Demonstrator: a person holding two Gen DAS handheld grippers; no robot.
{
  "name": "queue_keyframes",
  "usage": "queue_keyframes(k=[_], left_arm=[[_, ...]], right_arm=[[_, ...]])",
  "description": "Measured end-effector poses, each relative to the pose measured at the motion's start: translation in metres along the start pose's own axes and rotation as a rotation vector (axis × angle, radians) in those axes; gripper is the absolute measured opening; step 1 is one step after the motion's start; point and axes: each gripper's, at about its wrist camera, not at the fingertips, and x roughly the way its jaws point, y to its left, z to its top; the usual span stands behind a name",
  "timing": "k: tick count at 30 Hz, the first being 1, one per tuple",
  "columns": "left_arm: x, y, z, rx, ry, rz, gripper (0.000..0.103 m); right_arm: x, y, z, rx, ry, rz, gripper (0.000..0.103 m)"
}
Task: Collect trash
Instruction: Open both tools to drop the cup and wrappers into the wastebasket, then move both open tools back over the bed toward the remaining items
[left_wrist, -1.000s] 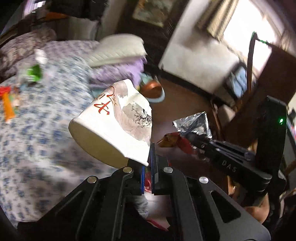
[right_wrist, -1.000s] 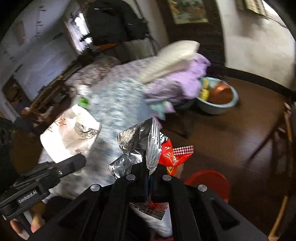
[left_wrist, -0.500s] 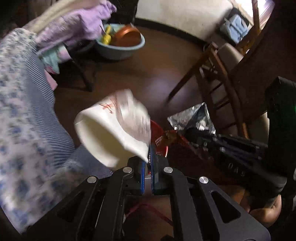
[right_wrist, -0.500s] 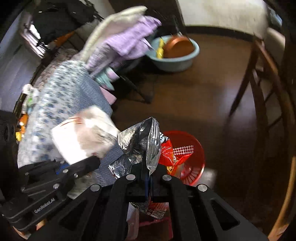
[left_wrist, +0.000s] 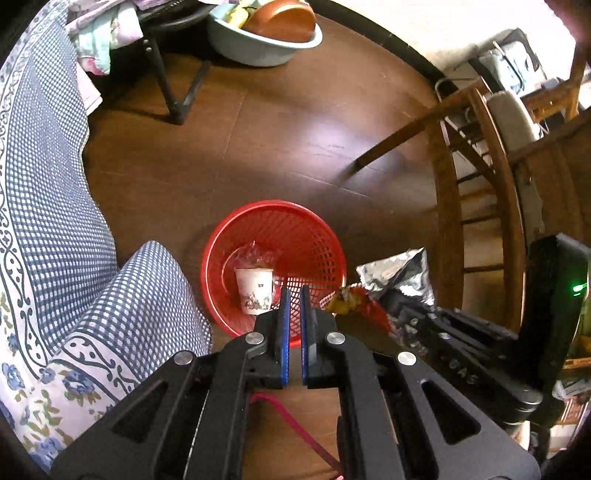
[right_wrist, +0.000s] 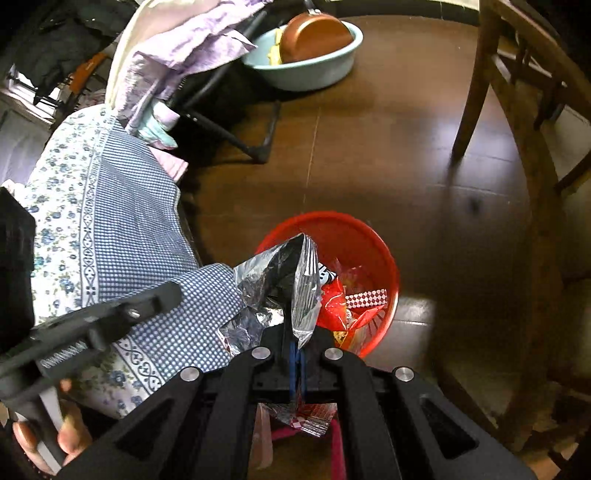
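Note:
A red mesh basket (left_wrist: 218, 240) stands on the dark wooden floor just past my left gripper (left_wrist: 293, 291), which is shut with nothing between its blue pads. A white printed paper cup (left_wrist: 255, 290) stands inside the basket with clear plastic behind it. My right gripper (right_wrist: 298, 341) is shut on a crumpled silver and red snack wrapper (right_wrist: 301, 288), which hangs over the near side of the basket (right_wrist: 373, 240). In the left wrist view the wrapper (left_wrist: 400, 271) and right gripper (left_wrist: 384, 301) sit just right of the basket.
A blue checked and flowered bed cover (left_wrist: 48, 184) hangs down at the left, touching the basket's side. A teal basin (right_wrist: 314, 70) with a copper pan sits on the floor beyond, by a black folding stand (left_wrist: 166, 88). A wooden chair (right_wrist: 517, 110) stands right.
Both grippers dropped from over the bed towards the basket and tilted downward. The paper cup has left my left gripper, and a cup now stands in the basket. The wrapper stays gripped.

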Motion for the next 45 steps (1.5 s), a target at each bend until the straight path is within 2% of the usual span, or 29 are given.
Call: queue_keyframes(k=[4, 5, 6, 7, 8, 11, 16, 18, 19, 20, 23, 25, 28, 30, 34, 39, 45], left_arm=[[-0.001, -0.004, -0.002, 0.017, -0.005, 0.003, 0.005], [-0.001, -0.005, -0.003, 0.023, -0.004, 0.005, 0.005], [0.000, -0.006, -0.002, 0.026, -0.004, 0.008, 0.005], [0.001, -0.006, -0.001, 0.031, -0.004, 0.011, 0.005], [0.002, -0.007, -0.001, 0.034, -0.005, 0.013, 0.005], [0.000, -0.007, -0.002, 0.042, -0.010, 0.019, 0.005], [-0.003, -0.008, -0.001, 0.042, -0.019, -0.008, 0.006], [-0.007, -0.011, -0.001, 0.060, -0.040, -0.004, 0.008], [-0.008, -0.013, -0.001, 0.068, -0.047, -0.012, 0.013], [-0.010, -0.014, -0.001, 0.074, -0.055, -0.012, 0.017], [-0.018, -0.016, -0.002, 0.082, -0.088, 0.020, 0.061], [-0.028, -0.017, -0.003, 0.075, -0.128, 0.017, 0.069], [-0.042, -0.022, -0.002, 0.080, -0.164, 0.014, 0.075], [-0.056, -0.029, -0.003, 0.103, -0.195, 0.023, 0.075], [-0.098, -0.048, -0.011, 0.164, -0.325, 0.093, 0.095], [-0.147, -0.058, -0.018, 0.182, -0.440, 0.119, 0.096], [-0.209, -0.044, -0.032, 0.123, -0.571, 0.159, 0.096]], right_arm=[[0.017, -0.003, 0.001, 0.004, 0.021, -0.009, 0.006], [0.025, -0.004, 0.002, 0.003, 0.031, -0.016, 0.016], [0.030, -0.006, 0.003, 0.003, 0.026, -0.025, 0.046], [0.039, -0.007, 0.005, -0.006, 0.015, -0.059, 0.059], [0.043, -0.009, 0.004, -0.012, 0.018, -0.083, 0.064], [0.053, -0.015, 0.004, 0.026, 0.054, -0.088, 0.064], [0.036, -0.012, 0.001, 0.001, 0.037, -0.112, 0.066], [0.028, -0.011, 0.001, -0.013, 0.031, -0.148, 0.084], [0.022, -0.009, 0.002, -0.028, 0.018, -0.188, 0.088], [0.018, -0.008, 0.002, -0.037, 0.007, -0.207, 0.089], [0.004, -0.006, 0.005, -0.050, -0.017, -0.239, 0.090], [-0.006, -0.004, 0.006, -0.061, -0.037, -0.243, 0.090], [-0.019, -0.001, 0.007, -0.076, -0.063, -0.247, 0.090], [-0.030, 0.004, 0.009, -0.089, -0.089, -0.251, 0.090], [-0.052, 0.017, 0.012, -0.119, -0.147, -0.265, 0.090], [-0.073, 0.034, 0.013, -0.141, -0.197, -0.261, 0.090], [-0.097, 0.063, 0.009, -0.189, -0.244, -0.252, 0.090]])
